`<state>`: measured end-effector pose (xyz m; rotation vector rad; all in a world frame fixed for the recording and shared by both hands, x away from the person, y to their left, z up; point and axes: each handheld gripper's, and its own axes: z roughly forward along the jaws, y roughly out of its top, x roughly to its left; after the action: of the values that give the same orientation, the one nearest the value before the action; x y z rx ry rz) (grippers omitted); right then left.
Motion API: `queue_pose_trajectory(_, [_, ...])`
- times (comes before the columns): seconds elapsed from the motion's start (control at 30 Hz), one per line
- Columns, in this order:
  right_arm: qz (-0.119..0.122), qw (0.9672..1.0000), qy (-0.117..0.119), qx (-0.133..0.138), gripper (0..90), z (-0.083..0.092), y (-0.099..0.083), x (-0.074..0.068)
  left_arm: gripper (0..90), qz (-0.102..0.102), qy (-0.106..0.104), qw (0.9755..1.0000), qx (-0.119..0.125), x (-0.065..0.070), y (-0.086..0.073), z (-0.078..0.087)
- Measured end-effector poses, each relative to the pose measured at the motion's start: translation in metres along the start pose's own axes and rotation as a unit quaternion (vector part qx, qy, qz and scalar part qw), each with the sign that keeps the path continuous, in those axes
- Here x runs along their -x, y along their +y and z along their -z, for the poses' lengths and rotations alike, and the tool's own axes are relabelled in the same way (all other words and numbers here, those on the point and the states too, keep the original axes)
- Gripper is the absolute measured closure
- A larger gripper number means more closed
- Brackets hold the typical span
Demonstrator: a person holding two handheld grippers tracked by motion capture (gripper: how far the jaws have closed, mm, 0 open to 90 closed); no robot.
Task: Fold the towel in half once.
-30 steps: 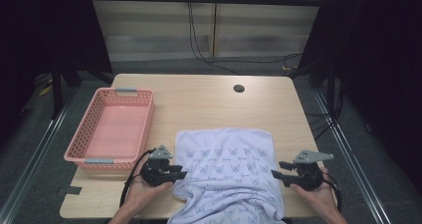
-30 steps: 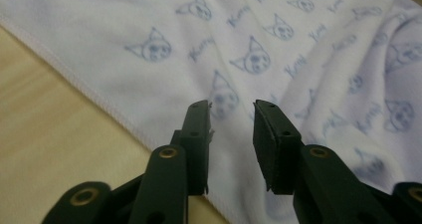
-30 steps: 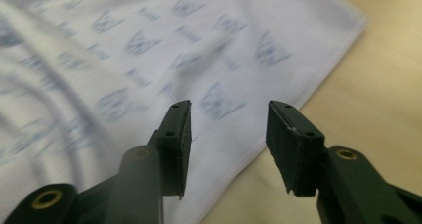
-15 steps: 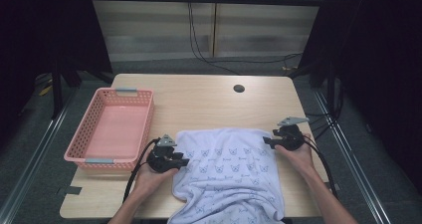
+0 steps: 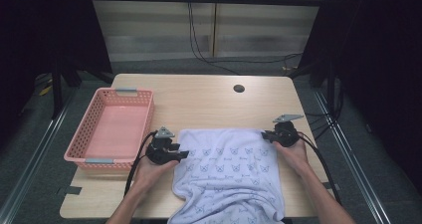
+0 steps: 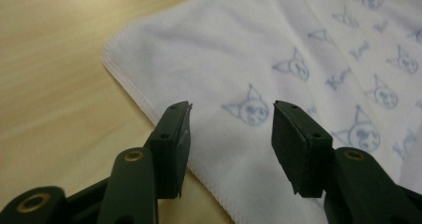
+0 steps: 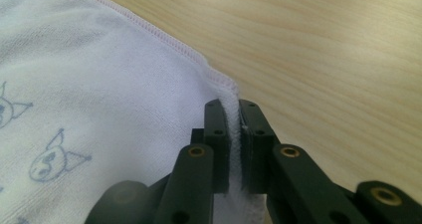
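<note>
While the white towel lies spread on the table with its near end over the front edge, our right gripper has just closed and clamps the far right corner. Our left gripper has just been opening; its jaws stand apart over the far left corner, gripping nothing.

Pink basket on the wooden table (far-side hole).
</note>
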<state>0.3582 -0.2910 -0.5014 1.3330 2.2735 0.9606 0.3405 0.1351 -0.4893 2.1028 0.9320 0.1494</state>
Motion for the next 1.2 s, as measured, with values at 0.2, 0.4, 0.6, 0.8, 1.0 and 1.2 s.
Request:
queue_pose_trajectory(0.2, [-0.018, 0.9996, 0.011, 0.018, 85.4, 0.009, -0.004, 0.011, 47.1, -0.001, 0.021, 0.9998, 0.001, -0.008, 0.017, -0.023])
queue_pose_trajectory(0.4, [-0.019, 0.9995, 0.015, 0.018, 85.1, 0.009, -0.006, 0.010, 44.1, 0.014, 0.051, 0.9986, -0.006, -0.027, 0.023, -0.037])
queue_pose_trajectory(0.6, [-0.016, 0.9995, 0.020, 0.017, 84.7, 0.007, -0.006, 0.009, 45.7, 0.013, 0.042, 0.9990, 0.005, -0.035, 0.029, -0.045])
queue_pose_trajectory(0.8, [-0.021, 0.9991, 0.029, 0.024, 84.5, 0.008, -0.005, 0.009, 82.8, -0.014, 0.019, 0.9997, -0.006, -0.026, 0.033, -0.053])
queue_pose_trajectory(1.0, [-0.031, 0.9973, 0.045, 0.048, 85.1, 0.018, -0.002, 0.011, 86.9, -0.014, -0.016, 0.9997, 0.015, -0.022, 0.037, -0.038])
queue_pose_trajectory(1.2, [-0.043, 0.9933, 0.057, 0.091, 85.5, 0.036, 0.012, 0.015, 86.9, -0.019, -0.022, 0.9976, 0.062, -0.022, 0.059, -0.001])
